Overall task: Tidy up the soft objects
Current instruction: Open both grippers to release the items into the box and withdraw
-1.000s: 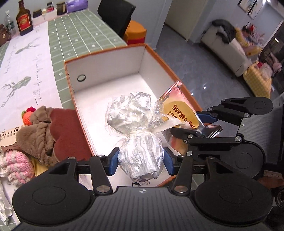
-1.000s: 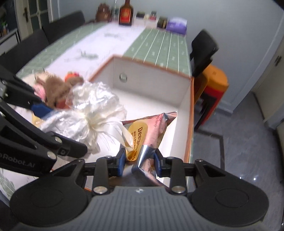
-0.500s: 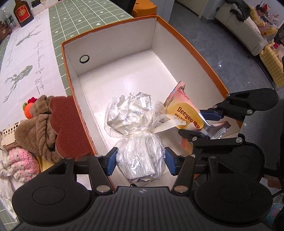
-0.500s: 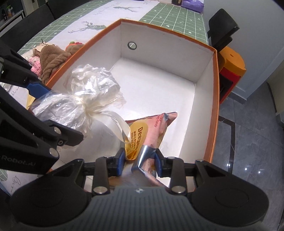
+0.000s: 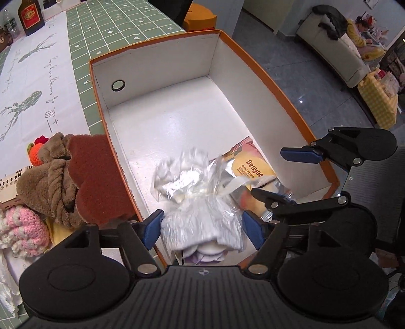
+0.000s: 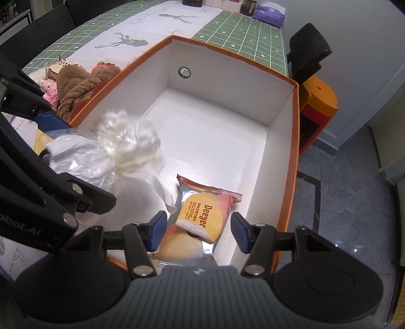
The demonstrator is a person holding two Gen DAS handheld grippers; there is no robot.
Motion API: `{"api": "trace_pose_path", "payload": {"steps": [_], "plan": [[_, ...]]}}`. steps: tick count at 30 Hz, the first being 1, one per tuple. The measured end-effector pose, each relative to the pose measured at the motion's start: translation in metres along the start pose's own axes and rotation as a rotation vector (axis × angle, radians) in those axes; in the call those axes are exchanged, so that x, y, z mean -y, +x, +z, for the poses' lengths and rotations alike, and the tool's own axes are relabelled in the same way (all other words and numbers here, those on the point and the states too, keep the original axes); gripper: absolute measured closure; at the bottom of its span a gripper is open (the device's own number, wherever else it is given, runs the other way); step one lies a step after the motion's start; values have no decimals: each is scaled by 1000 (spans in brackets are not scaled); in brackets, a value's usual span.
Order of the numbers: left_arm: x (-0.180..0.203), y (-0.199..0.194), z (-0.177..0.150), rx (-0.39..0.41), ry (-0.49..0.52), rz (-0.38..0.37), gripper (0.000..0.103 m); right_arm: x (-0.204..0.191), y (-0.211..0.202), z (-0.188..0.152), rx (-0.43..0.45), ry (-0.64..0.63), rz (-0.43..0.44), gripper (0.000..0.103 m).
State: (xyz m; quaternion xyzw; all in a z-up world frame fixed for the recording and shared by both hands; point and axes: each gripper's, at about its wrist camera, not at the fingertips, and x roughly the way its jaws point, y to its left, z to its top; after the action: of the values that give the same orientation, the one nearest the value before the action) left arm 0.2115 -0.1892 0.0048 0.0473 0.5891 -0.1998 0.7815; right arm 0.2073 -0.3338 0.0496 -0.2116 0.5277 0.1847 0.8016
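An orange box [image 5: 157, 63] with white inside stands on the table. My left gripper [image 5: 202, 231] hangs over its near end, jaws opening. A clear plastic bag of white soft stuff [image 5: 200, 202], tied with a ribbon and blurred, sits between the pads, which stand just clear of it. My right gripper [image 6: 198, 234] is beside it, jaws opening too. The pink and yellow snack packet [image 6: 202, 215] lies on the box [image 6: 227, 76] floor between its pads, untouched. The bag [image 6: 106, 151] shows at left there, the packet [image 5: 253, 169] at right in the left wrist view.
Left of the box lie a brown plush [image 5: 50, 182], a red-brown cloth [image 5: 96, 177], a pink crochet piece [image 5: 22, 227] and an orange one [image 5: 35, 154]. A bottle [image 5: 30, 17] stands far back. A black chair [image 6: 308, 53] and orange stool [image 6: 319, 98] stand off the table's right edge.
Both pairs of jaws have widened. The bag has slipped down out of the left pads' grip. The right pads let go of the packet, which now lies flat on the box floor.
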Motion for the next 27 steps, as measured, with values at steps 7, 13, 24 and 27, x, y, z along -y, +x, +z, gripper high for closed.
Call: {"api": "trace_pose_path", "payload": {"steps": [7,13,24,27], "plan": [[-1,-9,-7,42,8,-32,13,-11,-7,0,-6,-15,-41,44],[-4,-22,-15,62,6,-65,14,-19,-12,1,-14,-22,-57,44],[-32,-61,-46,124,-7,-54,14,-42,-46,12,33,-17,-67,44],[-50,-71,-58,135,-21,-17,14,-55,-54,17,59,-29,-56,44]]}}
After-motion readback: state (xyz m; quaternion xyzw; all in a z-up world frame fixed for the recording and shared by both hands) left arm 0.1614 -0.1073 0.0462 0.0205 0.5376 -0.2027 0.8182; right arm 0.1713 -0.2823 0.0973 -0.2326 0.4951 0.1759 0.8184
